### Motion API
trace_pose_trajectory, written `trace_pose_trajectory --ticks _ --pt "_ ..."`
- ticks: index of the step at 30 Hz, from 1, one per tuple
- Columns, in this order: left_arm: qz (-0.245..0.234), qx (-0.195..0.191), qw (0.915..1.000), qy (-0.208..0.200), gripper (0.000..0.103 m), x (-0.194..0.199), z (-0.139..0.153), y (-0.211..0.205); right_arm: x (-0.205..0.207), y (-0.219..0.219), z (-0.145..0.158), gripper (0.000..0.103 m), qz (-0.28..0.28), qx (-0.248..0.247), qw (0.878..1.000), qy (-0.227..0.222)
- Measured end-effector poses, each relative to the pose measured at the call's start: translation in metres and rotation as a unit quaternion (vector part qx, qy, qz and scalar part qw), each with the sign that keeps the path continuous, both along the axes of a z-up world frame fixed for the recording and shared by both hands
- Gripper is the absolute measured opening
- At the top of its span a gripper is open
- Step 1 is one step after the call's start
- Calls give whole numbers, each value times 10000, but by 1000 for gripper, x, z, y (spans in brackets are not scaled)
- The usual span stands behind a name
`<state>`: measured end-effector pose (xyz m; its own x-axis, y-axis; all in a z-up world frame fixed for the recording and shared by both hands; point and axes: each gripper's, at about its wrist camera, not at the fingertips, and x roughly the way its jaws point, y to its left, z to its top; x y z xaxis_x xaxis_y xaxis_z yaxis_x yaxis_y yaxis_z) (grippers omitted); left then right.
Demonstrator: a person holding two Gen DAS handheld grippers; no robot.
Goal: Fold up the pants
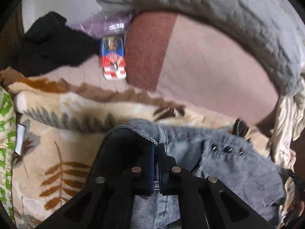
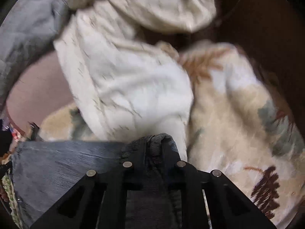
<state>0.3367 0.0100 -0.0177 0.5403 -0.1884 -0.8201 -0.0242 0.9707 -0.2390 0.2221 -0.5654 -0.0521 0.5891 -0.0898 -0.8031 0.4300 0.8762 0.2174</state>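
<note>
**Both tongs pinching one edge of the jeans, cloth stretched between them**

I have the left gripper [image 1: 157,147] narrow, clamped on a hemmed edge of the pants [image 1: 219,152]. The denim bunches right at the tips and runs down between the fingers, so it's a real grip, not a hover. The right gripper [image 2: 152,143] is the same: closed on a rolled lip of the same pants [image 2: 66,162], with cloth humped over the tips.

The pants sit near me, low in both views, over the leaf-print blanket [image 1: 57,152]. In the right wrist view the denim spreads out to the left of the tongs as a fairly flat panel. In the left wrist view it spreads right, with three small dark studs [image 1: 226,149] showing. So I judge each hand holds one end of a single edge, keeping it taut and level so the fold lands square rather than skewed. I can't tell if it's the waistband or the cuffs; both views are blurred.

Clutter is all on the far side: a red, white and blue packet [image 1: 113,59], a black garment [image 1: 53,42] far left, a grey quilt [image 1: 238,15] arcing across the back, and a cream cloth [image 2: 124,76] just past the right tongs. Holding the edge near me keeps it clear of that pile.

My guess at the step: mid-fold, carrying the edge. Risk: the cream cloth lies close enough to snag.
</note>
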Motion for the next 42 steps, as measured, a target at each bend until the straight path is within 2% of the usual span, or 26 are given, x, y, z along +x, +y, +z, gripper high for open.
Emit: trace_pose_trajectory --ticks 5,9,12,15,17,20,22,24,27,30,32,34,36,39,42 --pt "116 -552 9975 -428 3 -15 40 24 -11 9 63 14 38 -411 9960 -792" --pt "54 -1021 9904 -935 3 -48 68 49 -38 15 119 14 84 -505 9824 -1796" --pt "9 -1311 9836 -1236 3 -85 80 72 -59 18 136 14 88 -460 9764 -2109" --pt "-48 -1468 9793 -1393 3 -132 79 92 -82 14 129 14 81 -281 9775 -2091" --pt "-86 -1553 9776 -1415 3 -163 70 103 -101 9 114 14 84 -89 9802 -1975" --pt "-135 -1690 9759 -1373 3 -220 42 120 -142 12 82 14 72 116 9864 -1638" --pt "-128 -1619 9792 -1216 3 -258 14 129 -173 17 54 14 56 184 9907 -1351" --pt "-83 -1740 9803 -934 3 -281 -16 136 -204 20 29 14 -2 320 9934 -1103" --pt "51 -1781 9830 -433 3 -293 -37 136 -243 21 4 14 -162 488 9951 -849" --pt "-144 -1268 9894 -694 4 -300 -26 127 -267 18 -8 14 -257 655 9943 -806" --pt "-192 -1143 9907 -714 4 -301 -27 124 -272 18 -10 14 -274 690 9938 -825" --pt "-170 -1179 9908 -649 4 -302 -31 125 -265 18 -18 14 -264 654 9962 -502" --pt "-140 -1323 9891 -628 4 -306 -31 132 -264 22 -23 14 -201 511 9978 -363" --pt "174 -1092 9895 -933 3 -318 -21 151 -273 24 -16 14 -140 473 9979 -418" --pt "477 -1259 9857 -1011 3 -319 -18 175 -281 31 -9 15 -23 363 9983 -456"
